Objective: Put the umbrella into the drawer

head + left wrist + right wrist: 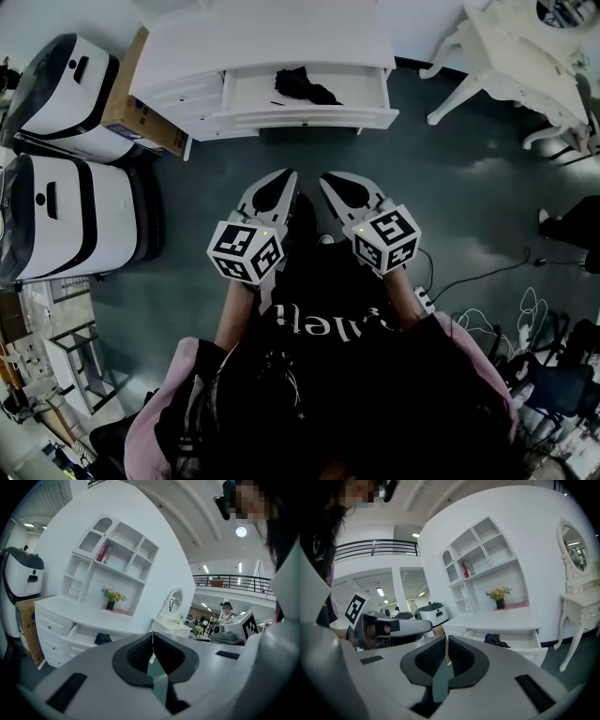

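Note:
A black folded umbrella [303, 86] lies inside the open top drawer [309, 115] of the white dresser [272, 42]. It also shows in the left gripper view as a dark bundle [102, 639], and the same umbrella [497, 641] appears in the right gripper view. Both grippers hang side by side in front of the person's body, well short of the drawer. My left gripper [285, 176] is shut with nothing between its jaws. My right gripper [329, 179] is shut and empty too. Each sees the other: the right gripper [233, 629] and the left gripper [389, 627].
Two white machines [67, 89] [70, 217] and a cardboard box [141, 111] stand left of the dresser. A white vanity table [511, 58] with curved legs is at the far right. Cables [506, 314] lie on the dark floor at the right.

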`<act>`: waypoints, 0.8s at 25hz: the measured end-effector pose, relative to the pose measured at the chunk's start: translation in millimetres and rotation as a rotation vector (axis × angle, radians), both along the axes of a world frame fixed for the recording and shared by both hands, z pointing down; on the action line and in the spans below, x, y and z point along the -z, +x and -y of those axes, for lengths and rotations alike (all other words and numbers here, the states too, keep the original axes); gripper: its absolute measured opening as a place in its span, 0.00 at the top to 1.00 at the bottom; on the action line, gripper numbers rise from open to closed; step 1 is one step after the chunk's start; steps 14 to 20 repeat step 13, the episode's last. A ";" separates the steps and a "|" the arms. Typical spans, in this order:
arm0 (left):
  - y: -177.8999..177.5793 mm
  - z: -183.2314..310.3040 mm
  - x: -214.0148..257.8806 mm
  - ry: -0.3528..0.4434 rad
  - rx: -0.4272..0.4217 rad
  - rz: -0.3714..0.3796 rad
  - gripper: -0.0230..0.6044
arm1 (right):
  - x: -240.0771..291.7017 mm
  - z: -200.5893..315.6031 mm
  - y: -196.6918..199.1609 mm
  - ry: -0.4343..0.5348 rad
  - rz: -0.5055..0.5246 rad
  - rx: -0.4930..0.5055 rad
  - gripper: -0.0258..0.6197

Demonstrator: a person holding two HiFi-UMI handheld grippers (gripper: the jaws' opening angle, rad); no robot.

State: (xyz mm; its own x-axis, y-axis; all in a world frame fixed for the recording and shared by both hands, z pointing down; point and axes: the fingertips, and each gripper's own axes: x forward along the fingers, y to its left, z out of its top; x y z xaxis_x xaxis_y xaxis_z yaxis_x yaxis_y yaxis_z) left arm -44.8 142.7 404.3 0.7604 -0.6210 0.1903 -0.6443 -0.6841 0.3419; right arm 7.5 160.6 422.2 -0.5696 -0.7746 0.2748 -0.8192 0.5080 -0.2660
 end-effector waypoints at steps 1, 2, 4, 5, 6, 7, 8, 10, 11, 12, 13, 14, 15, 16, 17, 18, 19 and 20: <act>1.1 -0.9 0.0 0.000 -0.004 -0.001 0.94 | -0.3 -1.1 0.7 0.000 -0.004 -0.001 0.88; 2.5 -1.5 0.1 0.001 -0.007 -0.001 0.94 | -0.5 -2.0 1.6 -0.001 -0.007 -0.001 0.88; 5.8 -2.4 0.5 0.003 -0.013 -0.001 0.94 | -0.8 -3.5 3.9 -0.002 -0.011 -0.003 0.88; 7.8 -3.1 0.7 0.004 -0.017 -0.001 0.94 | -1.2 -4.2 5.3 -0.003 -0.013 -0.005 0.88; 9.9 -4.1 0.9 0.005 -0.020 -0.001 0.94 | -1.7 -5.0 6.7 -0.005 -0.014 -0.006 0.88; 11.6 -5.0 1.0 0.005 -0.023 0.000 0.94 | -2.3 -5.8 8.0 -0.007 -0.016 -0.007 0.88; 12.9 -5.7 1.1 0.005 -0.025 0.000 0.94 | -2.8 -6.4 9.0 -0.010 -0.017 -0.007 0.88; 14.2 -6.6 1.2 0.005 -0.026 0.000 0.94 | -3.4 -7.2 10.0 -0.013 -0.019 -0.006 0.88; 14.4 -6.7 1.2 0.006 -0.026 0.001 0.94 | -3.6 -7.4 10.1 -0.013 -0.021 -0.005 0.88; 14.6 -6.6 1.3 0.006 -0.026 0.001 0.94 | -3.7 -7.5 10.2 -0.014 -0.022 -0.005 0.88; 14.8 -6.5 1.4 0.007 -0.026 0.001 0.94 | -3.8 -7.6 10.3 -0.014 -0.024 -0.004 0.88; 14.8 -6.5 1.4 0.007 -0.026 0.001 0.94 | -3.8 -7.6 10.3 -0.014 -0.024 -0.004 0.88; 14.8 -6.5 1.4 0.007 -0.026 0.001 0.94 | -3.8 -7.6 10.3 -0.014 -0.024 -0.004 0.88; 14.8 -6.5 1.4 0.007 -0.026 0.001 0.94 | -3.8 -7.6 10.3 -0.014 -0.024 -0.004 0.88; 14.8 -6.5 1.4 0.007 -0.026 0.001 0.94 | -3.8 -7.6 10.3 -0.014 -0.024 -0.004 0.88; 14.8 -6.5 1.4 0.007 -0.026 0.001 0.94 | -3.8 -7.6 10.3 -0.014 -0.024 -0.004 0.88; 14.8 -6.5 1.4 0.007 -0.026 0.001 0.94 | -3.8 -7.6 10.3 -0.014 -0.024 -0.004 0.88; 14.8 -6.5 1.4 0.007 -0.026 0.001 0.94 | -3.8 -7.6 10.3 -0.014 -0.024 -0.004 0.88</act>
